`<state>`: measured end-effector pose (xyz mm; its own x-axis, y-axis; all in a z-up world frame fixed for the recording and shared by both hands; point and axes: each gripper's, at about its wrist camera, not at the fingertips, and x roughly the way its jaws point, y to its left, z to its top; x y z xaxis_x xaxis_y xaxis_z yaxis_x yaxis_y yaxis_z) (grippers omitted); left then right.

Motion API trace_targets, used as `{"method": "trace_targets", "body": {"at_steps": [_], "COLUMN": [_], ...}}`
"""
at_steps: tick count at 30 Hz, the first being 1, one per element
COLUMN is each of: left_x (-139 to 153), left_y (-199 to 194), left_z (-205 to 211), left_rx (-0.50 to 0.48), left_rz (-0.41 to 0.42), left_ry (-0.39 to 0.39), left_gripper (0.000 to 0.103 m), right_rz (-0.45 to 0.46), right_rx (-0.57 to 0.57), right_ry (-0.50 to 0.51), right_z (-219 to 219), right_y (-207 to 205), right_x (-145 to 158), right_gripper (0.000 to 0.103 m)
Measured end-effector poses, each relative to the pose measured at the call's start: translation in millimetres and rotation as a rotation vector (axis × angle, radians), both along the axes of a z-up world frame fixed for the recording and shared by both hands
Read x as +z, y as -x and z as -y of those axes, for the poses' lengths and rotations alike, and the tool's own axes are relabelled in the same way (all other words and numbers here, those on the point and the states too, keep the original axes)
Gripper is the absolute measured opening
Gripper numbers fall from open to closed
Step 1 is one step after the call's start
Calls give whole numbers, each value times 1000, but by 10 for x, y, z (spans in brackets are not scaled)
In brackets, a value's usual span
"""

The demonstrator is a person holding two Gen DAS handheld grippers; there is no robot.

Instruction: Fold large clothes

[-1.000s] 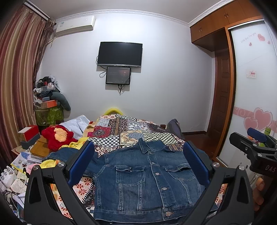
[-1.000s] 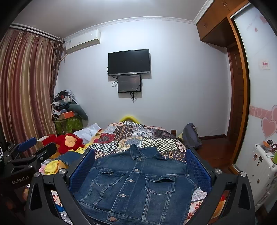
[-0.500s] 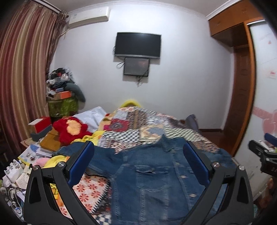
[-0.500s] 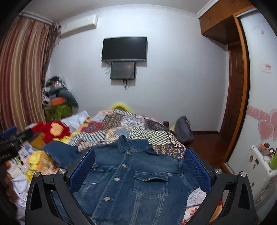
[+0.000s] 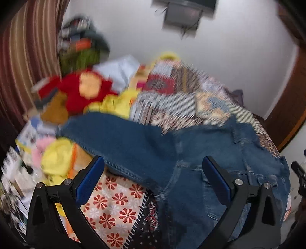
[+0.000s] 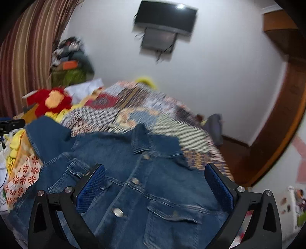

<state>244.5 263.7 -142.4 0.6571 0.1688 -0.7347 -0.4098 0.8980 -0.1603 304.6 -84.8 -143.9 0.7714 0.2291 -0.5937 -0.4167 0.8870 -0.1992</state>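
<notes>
A blue denim jacket (image 6: 145,183) lies front up and buttoned on the patterned bed, collar toward the far wall. In the left wrist view its left sleeve (image 5: 122,141) stretches out to the left, over the bed's edge. My left gripper (image 5: 153,178) is open and empty, above the sleeve and shoulder. My right gripper (image 6: 155,183) is open and empty, above the jacket's chest, its fingers (image 6: 91,185) on either side of the button line. Both views are motion-blurred.
The patchwork bedspread (image 6: 133,115) covers the bed. A red plush toy (image 5: 86,92) and yellow cloth (image 5: 57,159) lie at the left with clutter. A wooden door (image 6: 271,134) is at the right. A TV (image 6: 166,17) hangs on the far wall.
Both grippers have tipped downward and moved closer to the jacket. The left one has swung left toward the sleeve. Both stay open.
</notes>
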Motion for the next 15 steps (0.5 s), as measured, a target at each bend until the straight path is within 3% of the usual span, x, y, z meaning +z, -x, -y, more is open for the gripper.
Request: {"method": "trace_targets", "body": {"at_steps": [5,8,11,15], "left_x": [-559,-876,-1139,-1319], "left_y": [-325,-439,-440,-400], "left_z": [-483,-721,-902,-1022], "left_rx": [75,106,147,180], "left_rz": [-149,-209,-228,-241], "left_ry": [136,261,391,483], "left_gripper": [103,103,103,96], "right_rz": [-180,-290,-402,-530], "right_rx": [70,97,127,165], "right_ry": [-18,-23,-24,-7], "right_z": [-334,-510,-672,-864], "right_y": [-672,-1040,-1339,-1567], "right_x": [-342,-561,-810,-1146], "right_gripper": [103,103,103,103]}}
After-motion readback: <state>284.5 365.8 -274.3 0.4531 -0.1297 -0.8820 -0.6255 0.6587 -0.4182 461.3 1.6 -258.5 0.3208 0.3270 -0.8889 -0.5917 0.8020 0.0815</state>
